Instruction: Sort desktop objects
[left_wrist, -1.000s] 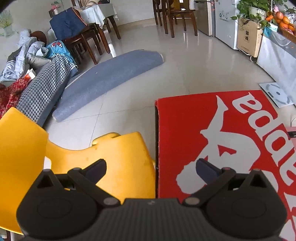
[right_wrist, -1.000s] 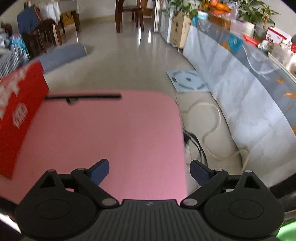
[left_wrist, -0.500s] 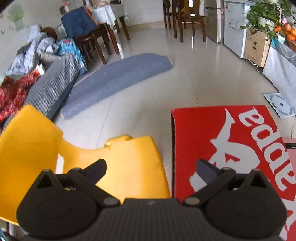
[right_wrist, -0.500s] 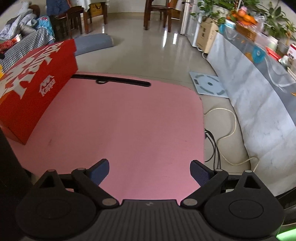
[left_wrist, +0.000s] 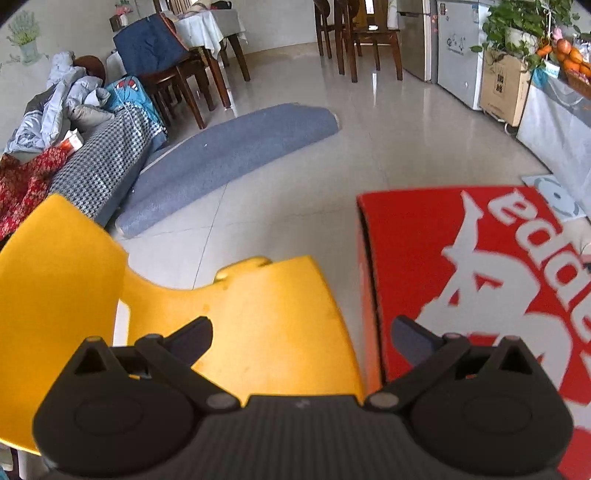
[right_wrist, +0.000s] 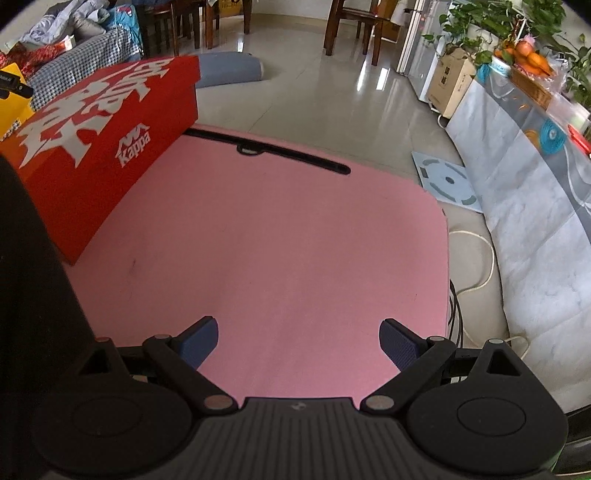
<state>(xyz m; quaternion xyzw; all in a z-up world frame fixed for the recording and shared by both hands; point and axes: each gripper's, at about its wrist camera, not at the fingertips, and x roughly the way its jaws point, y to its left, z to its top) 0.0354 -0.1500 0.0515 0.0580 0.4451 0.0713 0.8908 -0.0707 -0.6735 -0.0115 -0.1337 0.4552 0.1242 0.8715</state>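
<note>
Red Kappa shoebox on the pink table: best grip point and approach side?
Probably the lid's near right edge, coming from the right over the bare pink table. The red shoebox looks too broad to span, but its closed lid rim overhangs there. The right gripper is open, nearest.

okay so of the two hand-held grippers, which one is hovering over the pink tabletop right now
The right hand-held gripper: its open fingers frame bare pink tabletop. The left hand-held gripper, also open, instead looks down on the yellow chair and the edge of the red Kappa box.

Matt pink tabletop (right_wrist: 295, 240), glossy floor tiles (right_wrist: 325, 88)
</note>
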